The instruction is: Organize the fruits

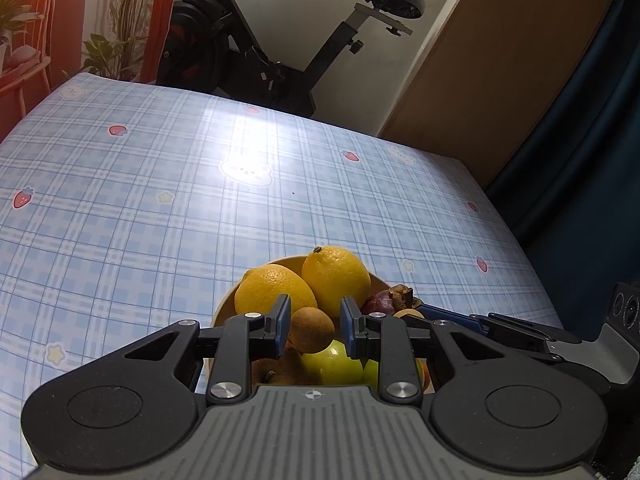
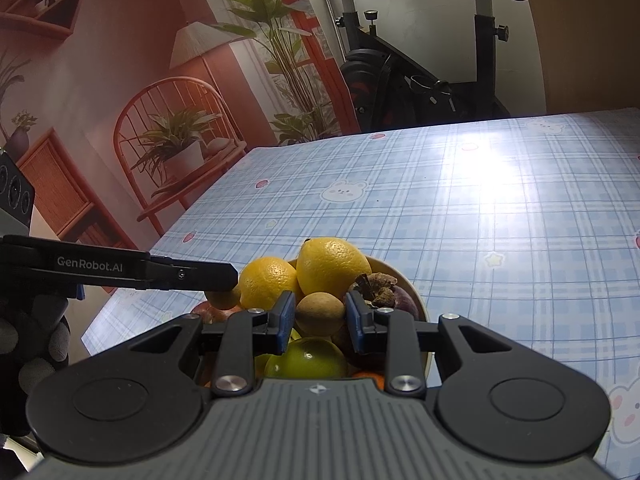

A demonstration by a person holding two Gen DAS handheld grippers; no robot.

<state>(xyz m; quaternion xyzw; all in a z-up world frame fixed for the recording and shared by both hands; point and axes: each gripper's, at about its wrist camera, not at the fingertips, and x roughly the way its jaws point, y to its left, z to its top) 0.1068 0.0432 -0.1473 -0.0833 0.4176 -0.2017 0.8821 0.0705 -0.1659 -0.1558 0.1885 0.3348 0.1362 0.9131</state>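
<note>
A tan bowl near the table's front edge holds two lemons, a purple mangosteen, green fruit and a kiwi. My left gripper hangs just above the bowl, shut on a small round brown fruit. My right gripper is over the same bowl, shut on a similar tan fruit. In the right wrist view the left gripper comes in from the left with its fruit at its tip.
The table wears a blue plaid cloth with strawberry and bear prints. An exercise bike stands behind the far edge, beside a brown board and a dark curtain. A gloved hand holds the left gripper.
</note>
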